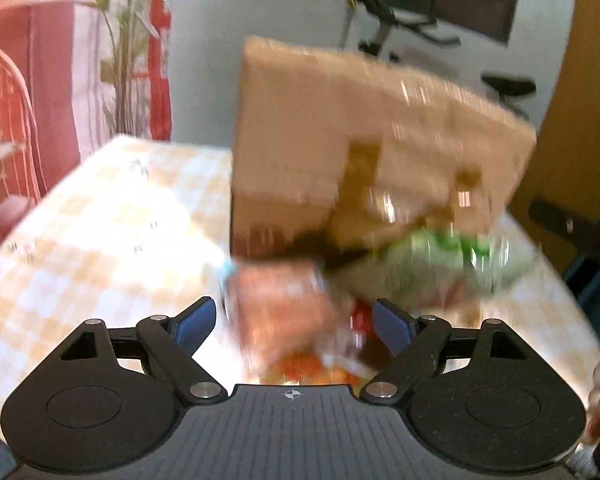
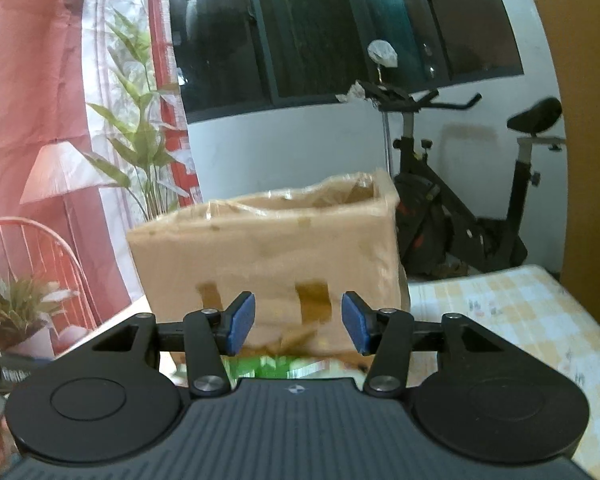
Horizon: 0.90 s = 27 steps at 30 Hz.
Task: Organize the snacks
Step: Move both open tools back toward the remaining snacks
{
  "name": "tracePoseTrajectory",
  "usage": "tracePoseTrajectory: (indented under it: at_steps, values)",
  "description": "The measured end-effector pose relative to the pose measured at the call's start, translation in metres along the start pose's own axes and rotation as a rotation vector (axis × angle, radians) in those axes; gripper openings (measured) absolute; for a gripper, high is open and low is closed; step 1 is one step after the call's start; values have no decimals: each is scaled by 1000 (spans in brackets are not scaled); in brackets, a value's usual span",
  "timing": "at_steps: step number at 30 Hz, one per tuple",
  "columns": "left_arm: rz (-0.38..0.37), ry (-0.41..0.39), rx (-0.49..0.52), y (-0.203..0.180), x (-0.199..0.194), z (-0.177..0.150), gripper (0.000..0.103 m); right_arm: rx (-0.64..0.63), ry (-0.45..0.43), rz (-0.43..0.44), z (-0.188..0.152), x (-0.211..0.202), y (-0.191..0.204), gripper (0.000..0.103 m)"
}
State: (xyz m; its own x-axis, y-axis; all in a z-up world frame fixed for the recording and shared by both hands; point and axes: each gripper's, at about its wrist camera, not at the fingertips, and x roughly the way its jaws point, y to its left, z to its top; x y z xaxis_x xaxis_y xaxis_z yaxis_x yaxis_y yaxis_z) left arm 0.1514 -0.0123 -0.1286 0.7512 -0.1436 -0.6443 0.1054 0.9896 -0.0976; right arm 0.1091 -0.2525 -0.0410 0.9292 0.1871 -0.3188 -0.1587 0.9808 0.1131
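A brown cardboard box (image 1: 364, 136) stands on the checked tablecloth, blurred in the left wrist view. Before it lie snack packets: a pinkish one (image 1: 280, 304), a green one (image 1: 432, 256) and a red-orange one (image 1: 312, 364). My left gripper (image 1: 294, 326) is open, its blue pads either side of the pinkish packet without closing on it. In the right wrist view the box (image 2: 268, 252) is open-topped with a plastic liner. My right gripper (image 2: 298, 322) is open and empty just in front of the box, above a green packet (image 2: 276, 366).
The table (image 1: 80, 232) has a yellow-checked cloth, its right edge near an exercise bike (image 2: 460, 208). Potted plants (image 2: 140, 132), a red chair (image 2: 40, 256) and pink curtains stand to the left. A wooden door lies at the far right.
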Motion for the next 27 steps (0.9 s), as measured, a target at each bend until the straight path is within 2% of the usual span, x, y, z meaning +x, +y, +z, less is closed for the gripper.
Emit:
tracePoseTrajectory:
  at_steps: [4, 12, 20, 27]
  values:
    - [-14, 50, 34, -4, 8, -21, 86, -16, 34, -15, -21, -5, -1, 52]
    - [-32, 125, -39, 6, 22, -34, 86, 14, 164, -17, -60, 5, -8, 52]
    - [-88, 190, 58, -17, 33, -47, 86, 17, 240, 11, -76, 14, -4, 52]
    - [-54, 265, 85, -24, 44, -59, 85, 18, 272, 3, -82, 19, -4, 52]
